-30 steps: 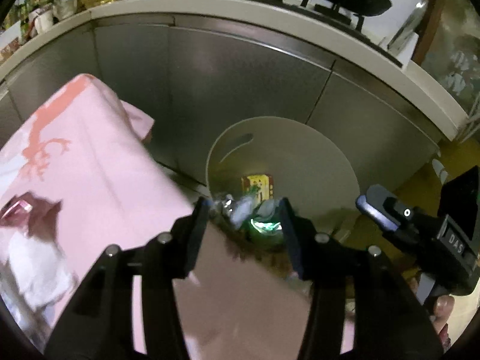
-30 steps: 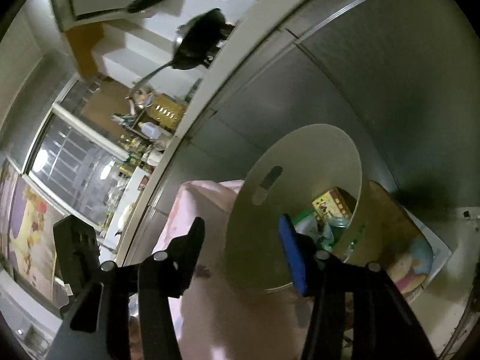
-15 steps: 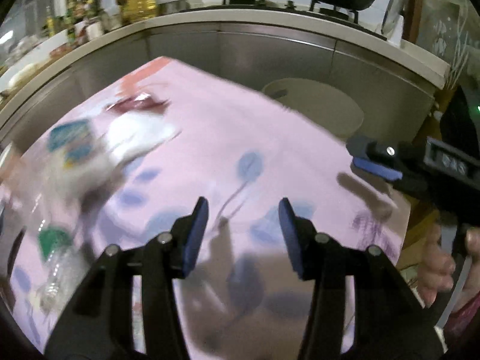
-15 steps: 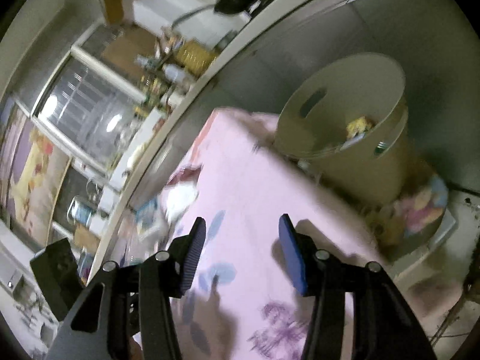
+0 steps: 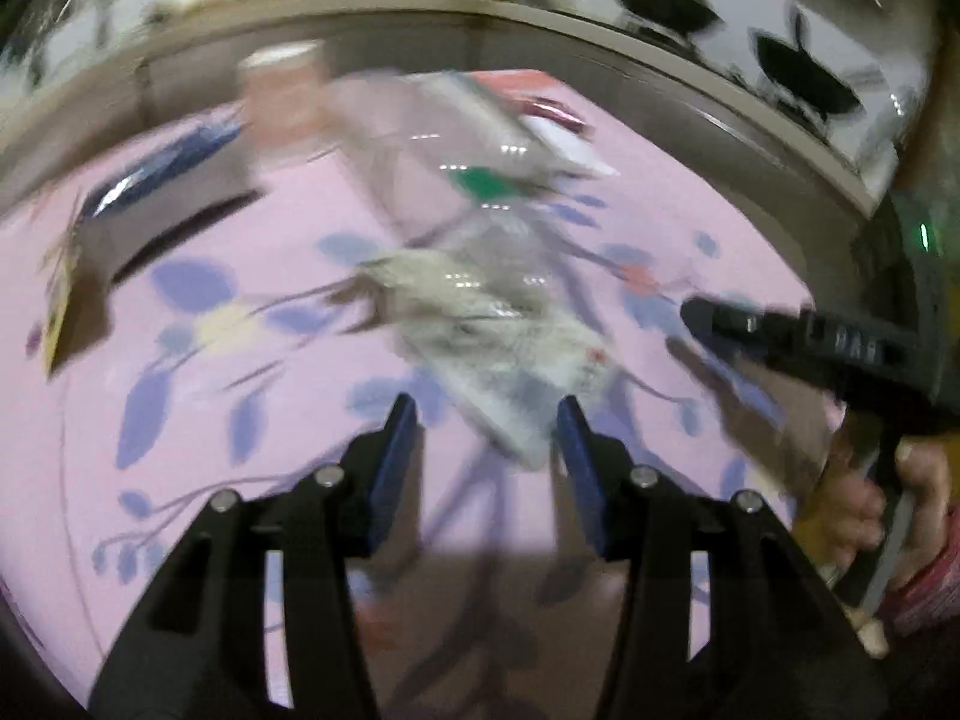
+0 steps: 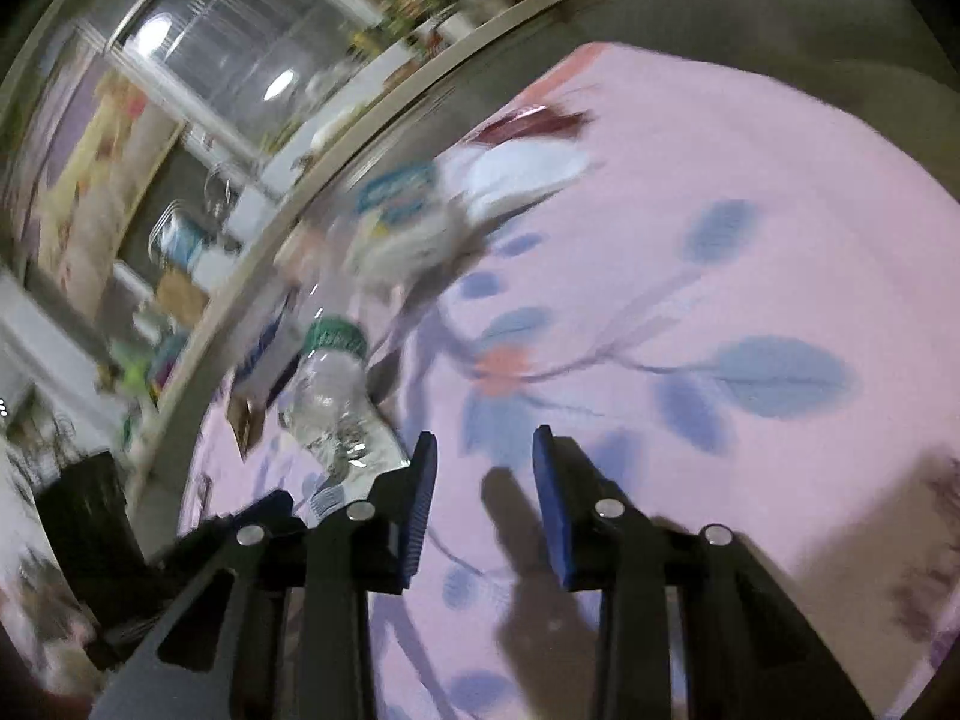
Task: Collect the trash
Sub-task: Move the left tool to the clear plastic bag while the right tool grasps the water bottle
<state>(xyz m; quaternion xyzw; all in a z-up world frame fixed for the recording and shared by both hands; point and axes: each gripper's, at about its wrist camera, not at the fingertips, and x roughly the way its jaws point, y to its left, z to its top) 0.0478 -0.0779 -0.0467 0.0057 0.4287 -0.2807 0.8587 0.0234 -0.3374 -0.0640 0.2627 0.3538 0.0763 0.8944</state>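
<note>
You are bringing the left tool (image 5: pixel 486 438), empty and half apart, toward the clear bottle (image 5: pixel 480 276) at its 12 o'clock, while the right tool (image 6: pixel 483 480), also empty, has just been narrowing, so it is risking knocking the bottle away across the bench (image 5: pixel 252 360).

No lettering can be read: the packets (image 5: pixel 153 165) and the bottle (image 6: pixel 336 408) beyond the jaws are blurred, their labels only smears of colour.

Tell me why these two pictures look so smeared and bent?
Left wrist view: motion blur smears the clear plastic bottle and the counter clutter; the fisheye lens bows the counter edge. Right wrist view: the bottle is sharper, the window behind streaks with glare, and the right gripper shadows the pink cloth.
</note>
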